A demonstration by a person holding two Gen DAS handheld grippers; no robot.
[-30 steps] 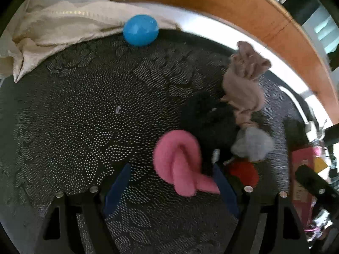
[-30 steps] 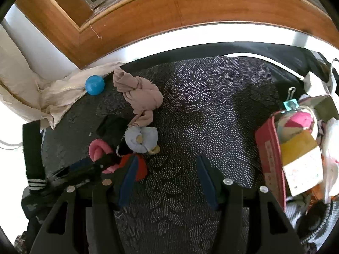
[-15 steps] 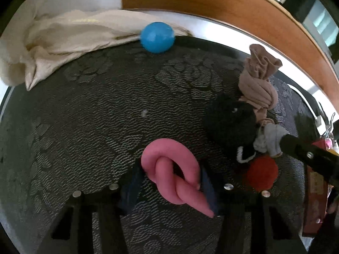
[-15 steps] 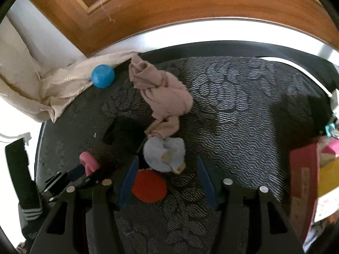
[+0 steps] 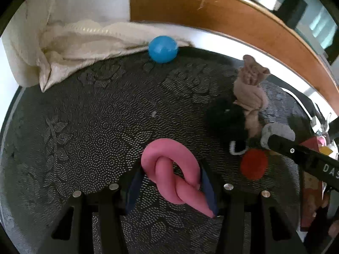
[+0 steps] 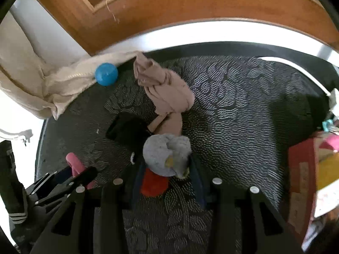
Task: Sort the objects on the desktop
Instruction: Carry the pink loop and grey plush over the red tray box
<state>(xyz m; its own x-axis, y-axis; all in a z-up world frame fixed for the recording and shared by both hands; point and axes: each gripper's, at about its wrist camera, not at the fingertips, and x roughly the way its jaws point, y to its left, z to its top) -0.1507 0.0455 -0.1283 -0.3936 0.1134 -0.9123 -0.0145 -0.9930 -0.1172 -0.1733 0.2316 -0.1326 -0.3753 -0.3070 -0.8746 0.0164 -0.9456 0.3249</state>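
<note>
Knotted pink sock is lying on the dark patterned cloth. Grey sock bundle is resting against a red item, with a black sock and knotted beige sock adjoining. Blue ball is sitting well apart.

The surface is covered with a dark cloth patterned in pale dotted flowers, and a small pale speck lies on it. A crumpled cream fabric is bunched at the far left edge, part of it hanging over the cloth. Behind the surface runs a white ledge, and beyond that a wooden frame of warm brown. In the right wrist view a white cable with a plug shows at the left, beside the surface's edge.
</note>
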